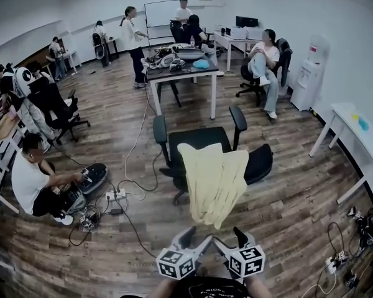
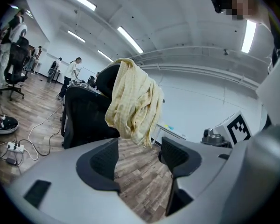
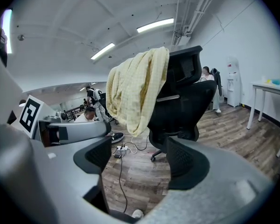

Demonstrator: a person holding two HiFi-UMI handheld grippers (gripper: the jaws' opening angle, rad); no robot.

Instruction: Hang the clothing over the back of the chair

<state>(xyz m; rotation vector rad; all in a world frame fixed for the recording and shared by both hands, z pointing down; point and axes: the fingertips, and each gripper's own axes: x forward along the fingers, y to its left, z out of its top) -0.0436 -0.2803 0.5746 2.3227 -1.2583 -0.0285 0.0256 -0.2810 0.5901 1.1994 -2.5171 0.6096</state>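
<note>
Left gripper [image 2: 139, 155] and right gripper [image 3: 137, 158] both have fingers wide apart and empty, clear of the yellow clothing [image 1: 214, 179] draped over the chair [image 1: 202, 138] back at centre frame. Most of it hangs down the near side, so a nudge to the chair could slide it off.

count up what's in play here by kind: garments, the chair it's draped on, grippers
yellow garment: 1
black chair with the garment over its back: 1
grippers: 2, the left gripper and the right gripper, both open and empty
total: 4
</note>
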